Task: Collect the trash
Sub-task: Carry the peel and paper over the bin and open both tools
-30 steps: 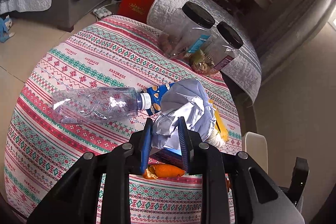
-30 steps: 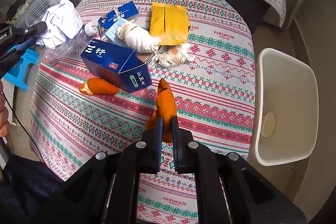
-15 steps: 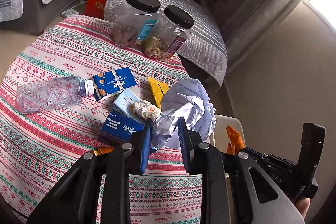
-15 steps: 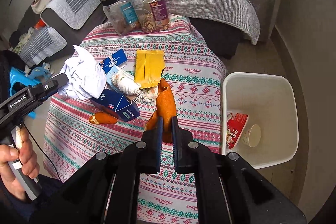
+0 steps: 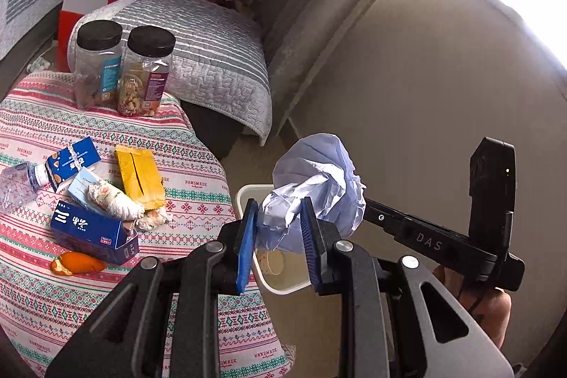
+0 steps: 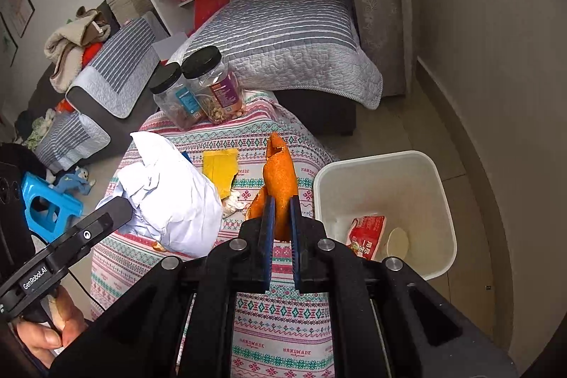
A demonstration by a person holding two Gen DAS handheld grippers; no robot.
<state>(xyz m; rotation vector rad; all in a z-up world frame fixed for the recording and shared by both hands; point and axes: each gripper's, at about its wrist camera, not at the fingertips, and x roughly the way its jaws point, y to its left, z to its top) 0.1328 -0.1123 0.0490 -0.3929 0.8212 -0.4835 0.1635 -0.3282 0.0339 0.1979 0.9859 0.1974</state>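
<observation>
Far left on the surface [image 5: 198, 165], still uncollected: clear plastic bottle [image 5: 16, 183] lying on its side at the edge of the left wrist view, then 2 small blue cartons [image 5: 72, 162], a dark blue box [image 5: 88, 229] with an orange peel [image 5: 76, 264] just in front of it. Beside these, wadded tissues [image 5: 113, 201] and a yellow wrapper [image 5: 140, 178]. At the back, 2 black-lidded snack jars [image 5: 122, 69], part full, probably not trash.

Further right, left tool [image 5: 278, 232] clenched on a crumpled ball of white paper [image 5: 319, 186], held in the air above the near rim of the white bin [image 6: 439, 197]. Next, right tool [image 6: 281, 218] clamped tight on a long strip of orange peel [image 6: 280, 176], held up near the surface's edge, just left of the bin mouth in the right wrist view.

Rightmost, the bin on the floor beside the surface, already holding a red packet [image 6: 366, 234] and a small paper cup [image 6: 397, 241].

Judged progress: early to middle. 2 pieces binned, 2 more gripped and close to the drop, neither let go yet. Left to do: release both over the opening, then fetch roughly 7 more items from the surface.
</observation>
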